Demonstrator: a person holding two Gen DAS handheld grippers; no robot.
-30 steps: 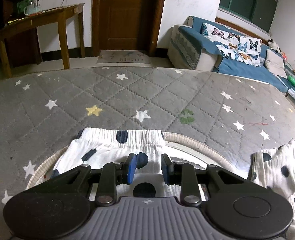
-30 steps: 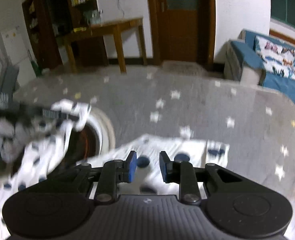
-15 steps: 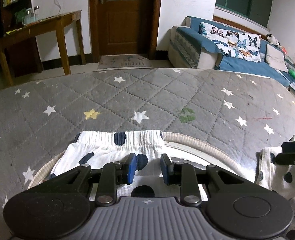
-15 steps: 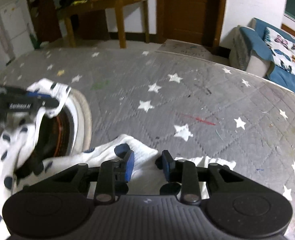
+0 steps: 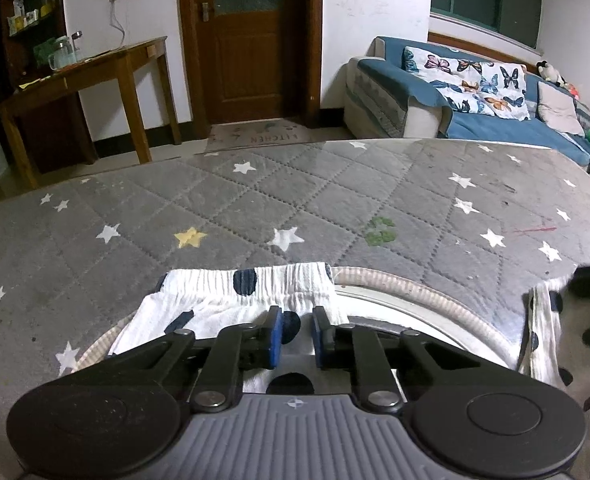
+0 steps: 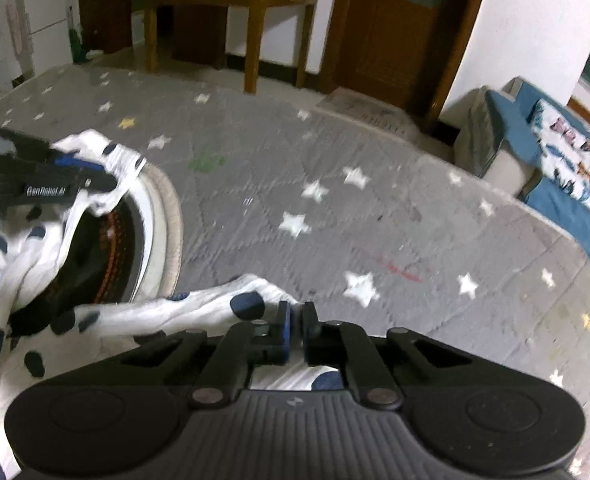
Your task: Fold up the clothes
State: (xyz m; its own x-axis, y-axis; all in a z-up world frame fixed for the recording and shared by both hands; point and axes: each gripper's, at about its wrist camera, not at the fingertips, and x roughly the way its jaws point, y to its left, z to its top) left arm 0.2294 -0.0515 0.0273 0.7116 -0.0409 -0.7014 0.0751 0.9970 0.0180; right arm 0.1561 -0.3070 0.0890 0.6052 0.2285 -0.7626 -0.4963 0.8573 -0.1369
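A grey quilted mat (image 5: 295, 208) printed with stars is covering the whole work surface, and a round basket (image 5: 435, 300) with a pale rim is sitting on it near the person. A white garment with dark polka dots (image 5: 231, 304) is draping over that basket, its ribbed waistband lying across the far rim and one end trailing out onto the mat at the right, probably because it is being lifted out to be spread flat for folding. The left gripper (image 5: 297, 338) is hanging over the waistband part with its blue pads (image 5: 275, 338) close together; its jaws have just been closing, with cloth lying between them, though a gap is showing and I cannot tell whether the pads are pinching it. The right gripper (image 6: 295, 330) is clenching on the trailing end of the garment (image 6: 231, 304), its jaws having just been closing until nearly touching, with the fabric bunching right at the fingertips.
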